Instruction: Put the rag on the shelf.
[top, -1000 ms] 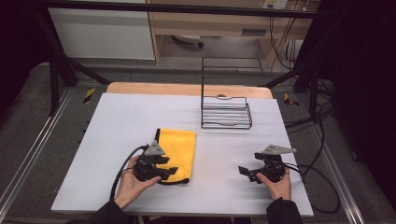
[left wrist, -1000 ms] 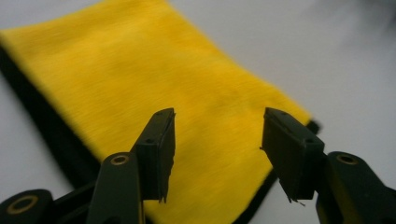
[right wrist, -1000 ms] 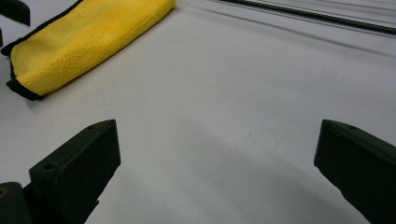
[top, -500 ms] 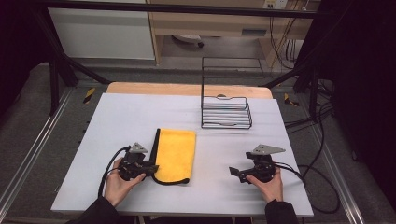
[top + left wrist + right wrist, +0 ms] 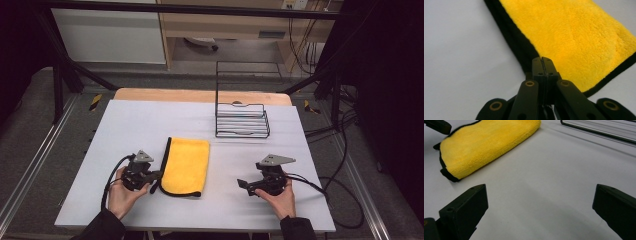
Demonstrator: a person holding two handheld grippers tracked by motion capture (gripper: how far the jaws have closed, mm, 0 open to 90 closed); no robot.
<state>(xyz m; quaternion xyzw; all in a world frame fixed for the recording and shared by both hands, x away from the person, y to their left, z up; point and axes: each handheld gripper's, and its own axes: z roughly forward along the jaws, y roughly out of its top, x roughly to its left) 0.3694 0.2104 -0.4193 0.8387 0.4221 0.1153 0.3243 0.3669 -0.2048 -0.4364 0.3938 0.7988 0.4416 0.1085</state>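
A folded yellow cloth (image 5: 187,165) with a black border lies flat on the white table (image 5: 150,125). My left gripper (image 5: 156,175) rests on the table just left of the cloth's black edge. In the left gripper view the left gripper (image 5: 542,62) has its jaws pressed together; they have just been closing with nothing between them, and the cloth (image 5: 579,37) lies beyond the tips. My right gripper (image 5: 247,186) sits on the table right of the cloth and points left at it. The right gripper (image 5: 539,210) is wide open over bare table, with the cloth (image 5: 486,145) farther off.
A black wire rack (image 5: 241,120) stands at the back of the table, right of centre, and its base (image 5: 599,130) crosses the top of the right gripper view. Black cables trail from both grippers. The table's front edge runs just behind both hands.
My left gripper has slid left off the cloth to the table beside it, and its jaws have come together. The right gripper has shifted a little to the left. The cloth lies still.
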